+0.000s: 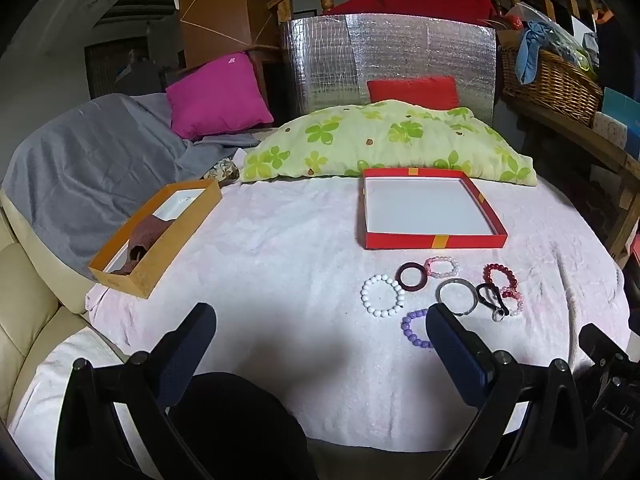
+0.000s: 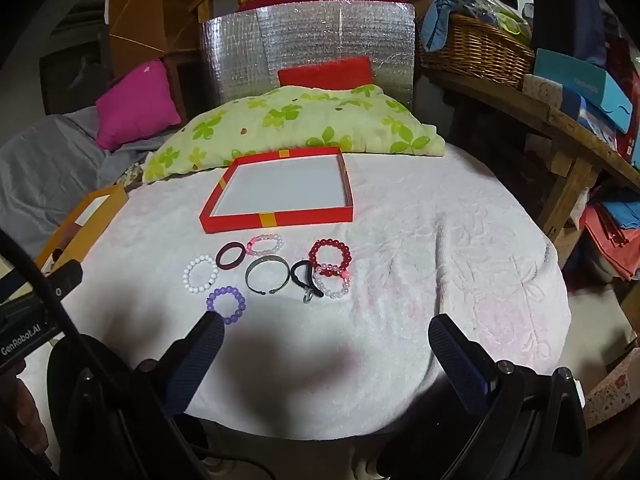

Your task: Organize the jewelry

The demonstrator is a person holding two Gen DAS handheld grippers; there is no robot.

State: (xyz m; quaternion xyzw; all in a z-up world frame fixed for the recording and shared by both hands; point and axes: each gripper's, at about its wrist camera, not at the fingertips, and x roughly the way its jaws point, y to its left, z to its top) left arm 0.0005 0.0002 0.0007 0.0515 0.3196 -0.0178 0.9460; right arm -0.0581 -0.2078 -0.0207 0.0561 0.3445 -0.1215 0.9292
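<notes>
Several bracelets lie in a cluster on the white cloth: a white bead bracelet [image 1: 382, 295] [image 2: 200, 274], a purple bead bracelet [image 1: 414, 328] [image 2: 226, 304], a dark maroon ring [image 1: 412, 277] [image 2: 231, 255], a grey open bangle [image 1: 457, 295] [image 2: 267, 274], a pink bead bracelet [image 1: 441, 267] [image 2: 265, 244], a dark red bead bracelet [image 1: 500, 276] [image 2: 331, 256] and a black strap loop [image 1: 492, 300] [image 2: 306, 278]. An empty red tray [image 1: 434, 241] [image 2: 280, 218] lies just beyond them. My left gripper [image 1: 320, 326] and right gripper [image 2: 326, 336] are open and empty, short of the cluster.
An orange box [image 1: 160, 240] [image 2: 72, 224] with a brown item sits at the left edge of the cloth. A green floral pillow [image 1: 392, 140] [image 2: 296, 124] lies behind the tray. A wicker basket [image 2: 476, 50] and boxes stand on a wooden shelf at the right.
</notes>
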